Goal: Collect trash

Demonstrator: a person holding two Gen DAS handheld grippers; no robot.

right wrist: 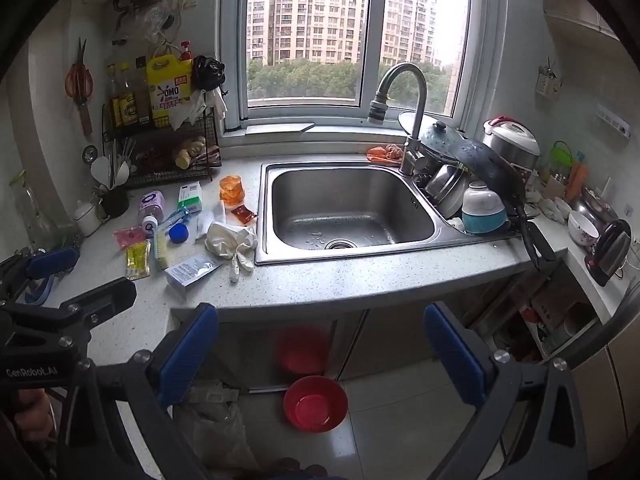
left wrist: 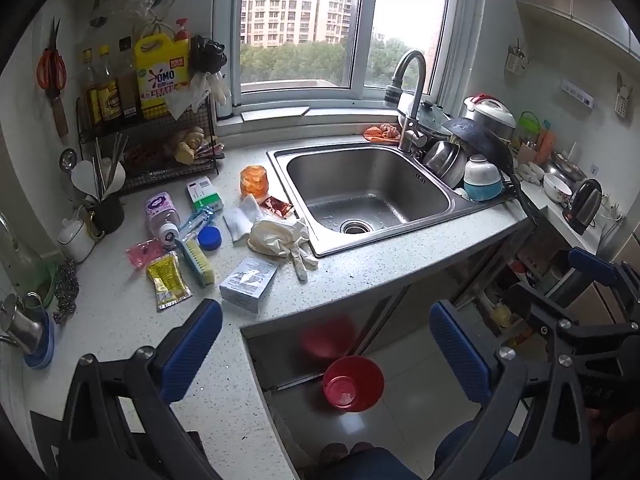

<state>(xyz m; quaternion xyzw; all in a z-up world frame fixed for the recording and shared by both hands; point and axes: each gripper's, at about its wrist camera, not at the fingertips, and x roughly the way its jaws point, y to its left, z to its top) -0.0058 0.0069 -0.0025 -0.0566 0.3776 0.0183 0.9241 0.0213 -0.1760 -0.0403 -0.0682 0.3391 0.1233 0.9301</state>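
Observation:
Litter lies on the speckled counter (left wrist: 224,360) left of the sink: a crumpled white glove (left wrist: 280,236), a grey-white box (left wrist: 249,280), a yellow sachet (left wrist: 166,280), a pink sachet (left wrist: 144,250), a red sachet (left wrist: 279,207), an orange cup (left wrist: 253,182) and a blue cap (left wrist: 209,237). My left gripper (left wrist: 326,348) hangs open over the counter's front corner, nothing between its blue pads. My right gripper (right wrist: 320,344) is open too, in front of the cabinet below the sink, holding nothing. A crumpled grey bag (right wrist: 216,420) sits on the floor below it.
A steel sink (right wrist: 424,248) with a faucet (right wrist: 404,80) fills the counter's middle. Stacked pots and bowls (right wrist: 480,208) crowd its right side, with a kettle (right wrist: 608,252) beyond. A wire rack (left wrist: 160,148) with bottles stands at the back left. A red basin (right wrist: 315,404) rests on the floor.

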